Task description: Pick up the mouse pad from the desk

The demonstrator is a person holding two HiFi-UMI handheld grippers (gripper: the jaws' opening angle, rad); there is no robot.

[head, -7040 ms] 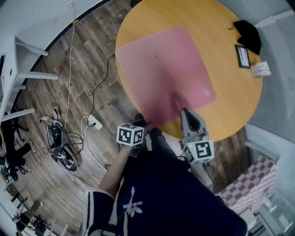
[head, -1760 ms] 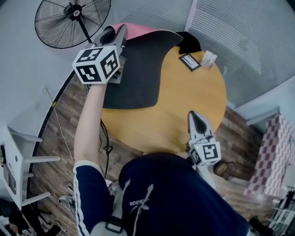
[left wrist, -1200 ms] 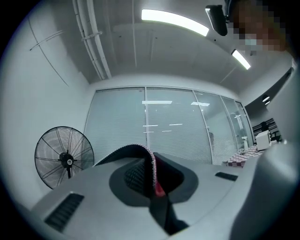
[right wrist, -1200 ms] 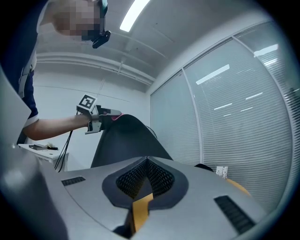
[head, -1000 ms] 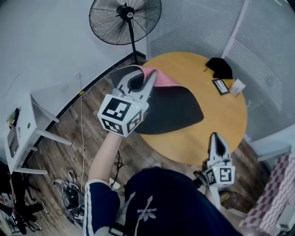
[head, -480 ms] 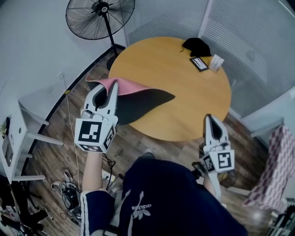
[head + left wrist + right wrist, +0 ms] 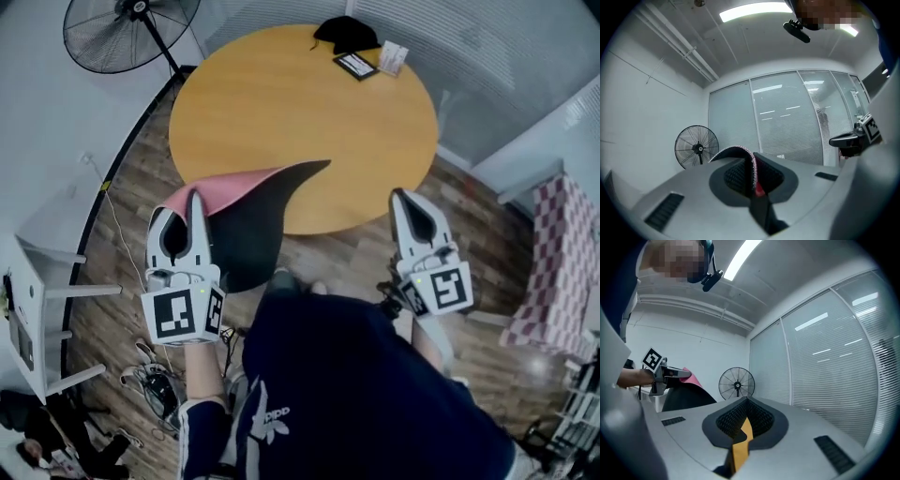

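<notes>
Mouse pad hangs from left hand-held gripper past desk edge.

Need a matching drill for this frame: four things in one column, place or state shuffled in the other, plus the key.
Things:
1. mouse pad
2. right gripper
3. fan
4. black cloth

Place or state:
A. on the floor past the table
B. at the table's far edge
C. pinched in the left gripper, hanging off the table's near edge
D. empty, fingers together

Pairs: 1-C, 2-D, 3-A, 4-B
</notes>
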